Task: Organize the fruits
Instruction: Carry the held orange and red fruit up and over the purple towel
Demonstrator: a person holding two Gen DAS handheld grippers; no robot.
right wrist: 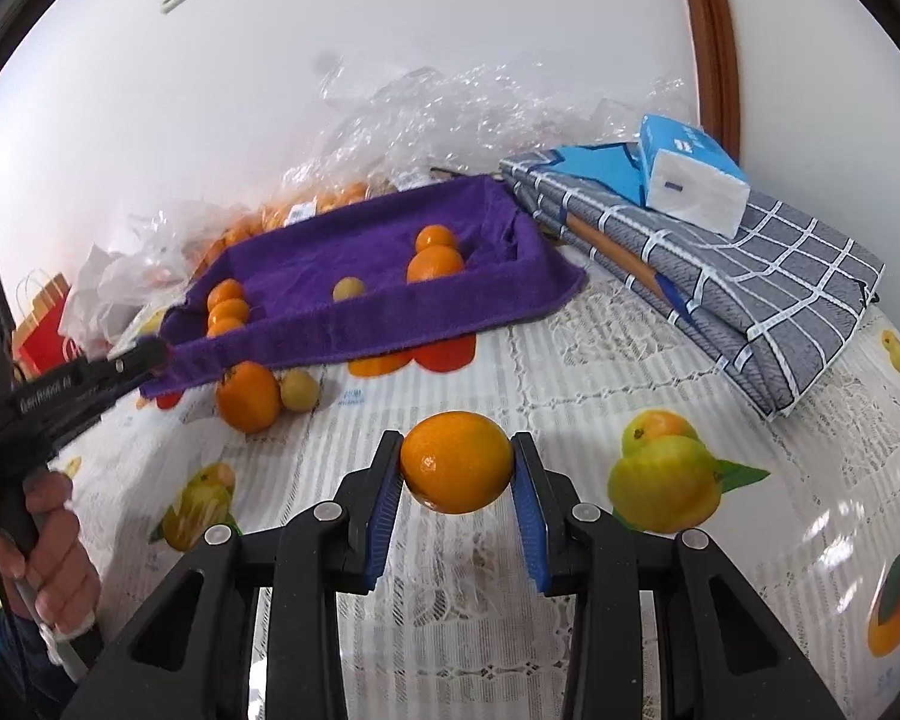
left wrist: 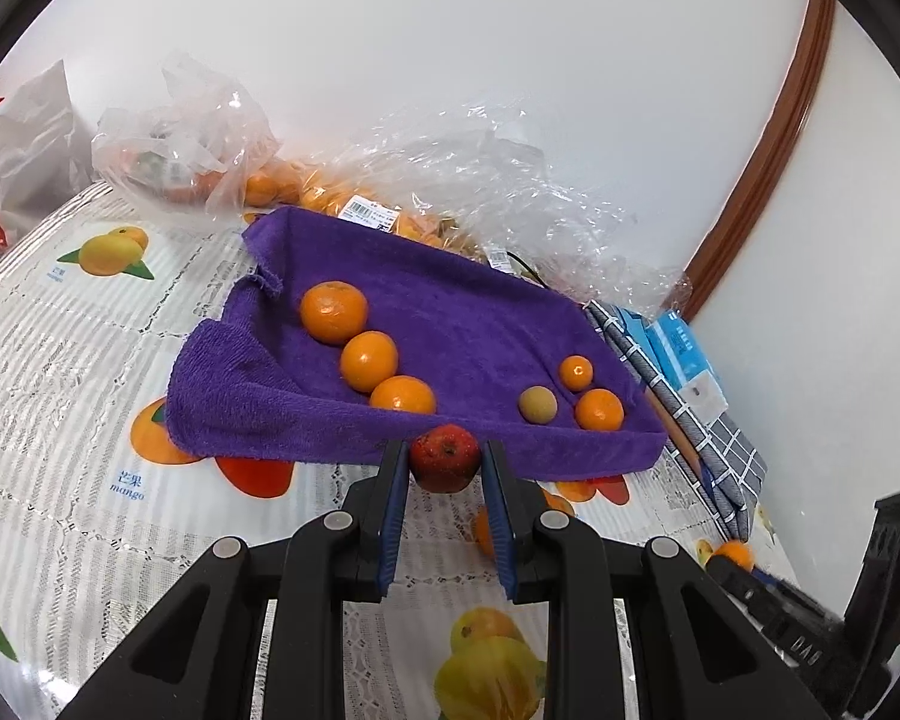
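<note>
Both tongs were clamped on fruit. Our left tongs (left wrist: pixel 444 459) held a red apple (left wrist: pixel 445 457), and our right tongs (right wrist: pixel 457 462) held an orange (right wrist: pixel 457 462). Straight ahead sat the purple towel tray (left wrist: pixel 450 324), nearer our left tongs.

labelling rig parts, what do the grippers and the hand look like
Both grippers, left and right, are black plastic with two fingers lined with ribbed blue pads and round silver pivot pins. In the right view the left one shows pale lettering on its side and a bare hand on its handle.
</note>
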